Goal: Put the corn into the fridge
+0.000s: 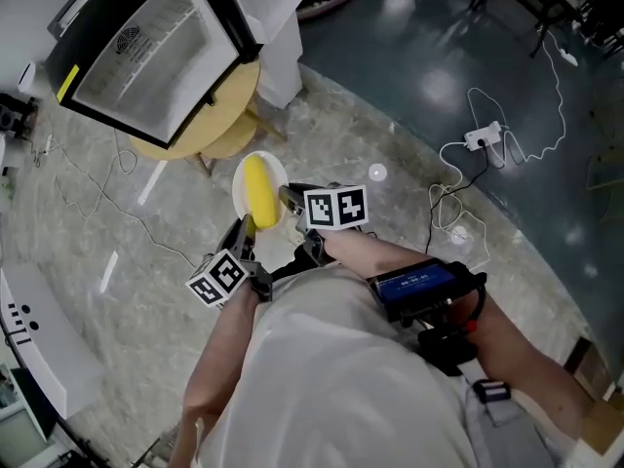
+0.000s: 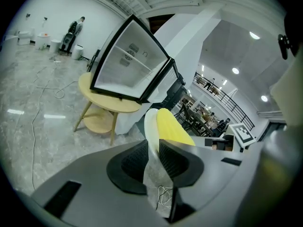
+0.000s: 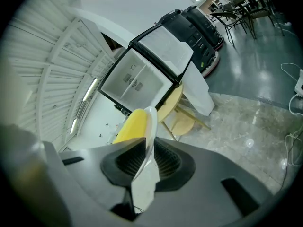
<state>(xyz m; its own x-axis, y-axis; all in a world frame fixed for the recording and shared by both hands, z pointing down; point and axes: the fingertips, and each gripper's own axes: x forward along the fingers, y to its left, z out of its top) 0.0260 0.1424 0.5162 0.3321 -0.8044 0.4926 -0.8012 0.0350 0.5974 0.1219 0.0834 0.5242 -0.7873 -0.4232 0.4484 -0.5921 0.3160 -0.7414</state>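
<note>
1. The open fridge point(image 1: 146, 57) stood on a round counter point(image 1: 234, 105), well apart from the load.
2. The left hand-held gripper point(image 1: 244, 230) was clamped on the rim of a white plate point(image 1: 238, 185).
3. The corn point(image 1: 259, 191) lay loose on that plate, held in the air.
4. The right hand-held gripper point(image 1: 287, 199) pinched another part of the rim. Any tilt or uneven pull could probably roll the corn off.

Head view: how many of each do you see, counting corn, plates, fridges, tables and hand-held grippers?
corn: 1
plate: 1
fridge: 1
table: 1
hand-held gripper: 2, the left hand-held gripper and the right hand-held gripper, each shut on the plate's rim
Total: 6
</note>
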